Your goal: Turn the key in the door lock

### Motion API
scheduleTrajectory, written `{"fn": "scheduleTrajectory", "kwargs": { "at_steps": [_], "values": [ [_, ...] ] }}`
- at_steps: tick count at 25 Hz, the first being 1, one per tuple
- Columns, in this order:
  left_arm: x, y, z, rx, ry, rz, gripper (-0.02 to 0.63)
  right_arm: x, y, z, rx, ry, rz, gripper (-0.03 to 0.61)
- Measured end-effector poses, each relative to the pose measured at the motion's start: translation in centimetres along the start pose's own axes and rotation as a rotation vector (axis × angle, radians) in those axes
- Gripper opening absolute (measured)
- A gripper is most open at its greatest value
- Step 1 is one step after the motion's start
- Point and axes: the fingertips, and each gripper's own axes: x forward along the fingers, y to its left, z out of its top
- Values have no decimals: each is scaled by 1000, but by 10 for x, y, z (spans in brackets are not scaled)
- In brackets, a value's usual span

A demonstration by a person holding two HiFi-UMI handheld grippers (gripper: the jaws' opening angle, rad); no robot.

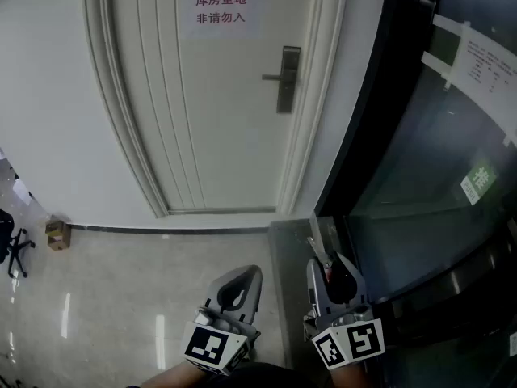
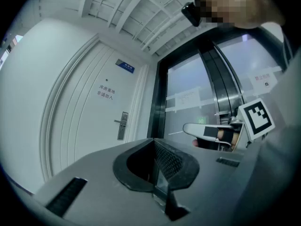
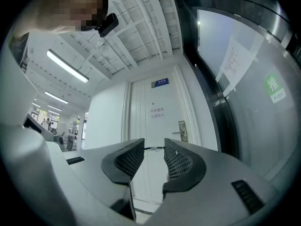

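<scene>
A white door (image 1: 218, 111) stands ahead, shut, with a grey lock plate and lever handle (image 1: 287, 78) on its right side. The same lock plate shows small in the left gripper view (image 2: 122, 125) and the right gripper view (image 3: 182, 131). A key is too small to make out. Both grippers are low in the head view, far short of the door. My left gripper (image 1: 244, 273) (image 2: 153, 147) has its pads together with nothing in them. My right gripper (image 1: 329, 263) (image 3: 154, 149) stands open and empty, its jaws framing the door.
A dark-framed glass wall (image 1: 436, 176) with papers taped on it runs along the right of the door. A printed sign (image 1: 220, 10) hangs on the door. A small cardboard box (image 1: 56, 234) and an office chair (image 1: 12, 245) stand at the left on the tiled floor.
</scene>
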Motion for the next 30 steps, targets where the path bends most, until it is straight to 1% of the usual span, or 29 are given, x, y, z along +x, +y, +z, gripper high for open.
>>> {"fn": "scheduleTrajectory", "kwargs": {
  "at_steps": [6,11,18,25,30],
  "values": [
    [30,52,-1,0,12,-26,5,57,4,-14,-4,0,-21,132],
    [51,71,-1,-15,11,-45,5,92,-7,-17,-6,6,-33,132],
    [85,103,-6,-23,27,-27,5,144,-21,-27,16,11,-7,132],
    [150,126,-9,0,39,-16,5,206,-65,-39,26,6,12,132],
    [209,143,-8,6,54,3,5,257,-107,-40,-1,12,34,132]
  ]
}}
